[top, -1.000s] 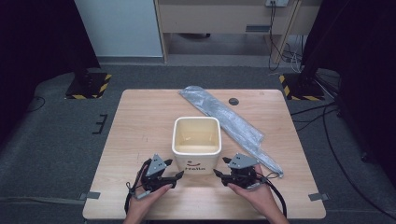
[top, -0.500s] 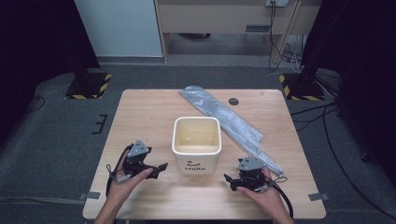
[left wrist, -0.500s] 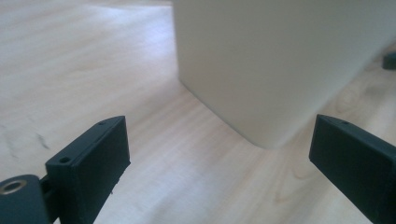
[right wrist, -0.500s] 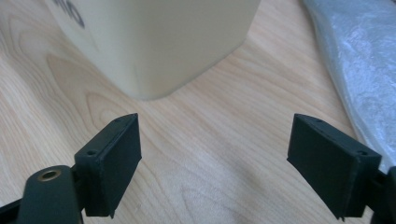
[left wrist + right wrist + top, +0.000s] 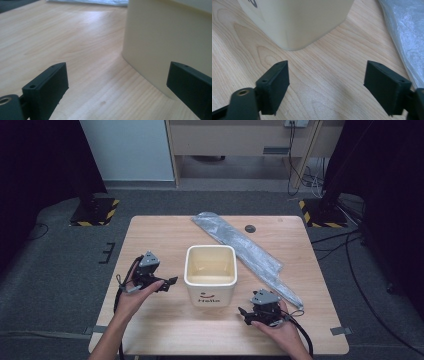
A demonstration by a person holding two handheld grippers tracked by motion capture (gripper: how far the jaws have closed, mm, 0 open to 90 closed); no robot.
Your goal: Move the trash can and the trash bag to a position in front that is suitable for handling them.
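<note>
The left tool has drawn away from the bin, jaws opened; the right tool backed off.

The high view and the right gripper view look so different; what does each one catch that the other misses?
High view alone: the cream square plastic bin's open top, its "Hello" smiley print, the left hand-held gripper, both of the person's hands, the dark floor. Right gripper view alone: a close look between the right hand-held gripper's two black jaws, standing apart over bare wood with nothing between them. Both: the bin, the light wooden table, the grey crinkled plastic bag.
</note>
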